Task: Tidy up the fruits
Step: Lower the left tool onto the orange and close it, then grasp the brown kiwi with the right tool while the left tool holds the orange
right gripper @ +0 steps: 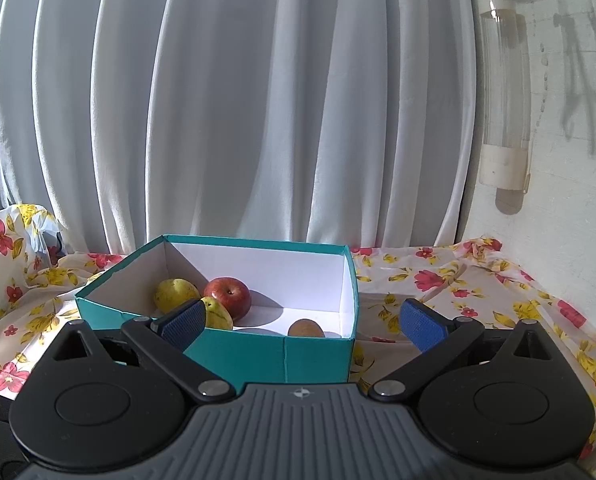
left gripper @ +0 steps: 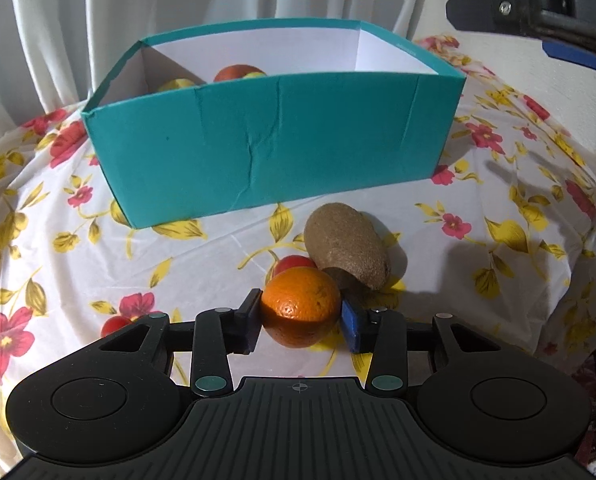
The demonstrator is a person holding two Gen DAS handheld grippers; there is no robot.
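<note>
**Orange clamped in left gripper, near edge of table**

Far left, inside teal box (right gripper: pixel 218 344): yellow pear (right gripper: pixel 176 294) against the left wall, second pear (right gripper: pixel 218 314) just in front, red apple (right gripper: pixel 228 296) touching it on the right. Toward the near right corner of the box, a kiwi (right gripper: pixel 305 329), well apart from the apple.

Near left on the floral tablecloth (left gripper: pixel 58 248): small red fruit (left gripper: pixel 114 324), half hidden behind the gripper arm; kind not clear.

Centre, near: left gripper (left gripper: pixel 299 322) clamped on orange (left gripper: pixel 301 304), one pad on each flank at about the widest girth. Whether lifted clear of the cloth: cannot tell. Small red fruit (left gripper: pixel 292 264) just behind the orange, touching or nearly so. Brown kiwi (left gripper: pixel 347 246) to the right and behind, leaning against the orange's far right side.

Handling estimate for orange: firm, moderately heavy for its size, dimpled peel giving fair friction; round, so prone to roll or pivot if gripped off-centre. Present hold across the equator looks sound. Excess squeeze likely to bruise. Kiwi likely to shift once the orange leaves.

Right: right gripper (right gripper: pixel 301 326) with jaws wide apart, nothing between them, hanging over the near edge of the box. Clear dispenser tube (right gripper: pixel 503 112) on the far right wall.
</note>
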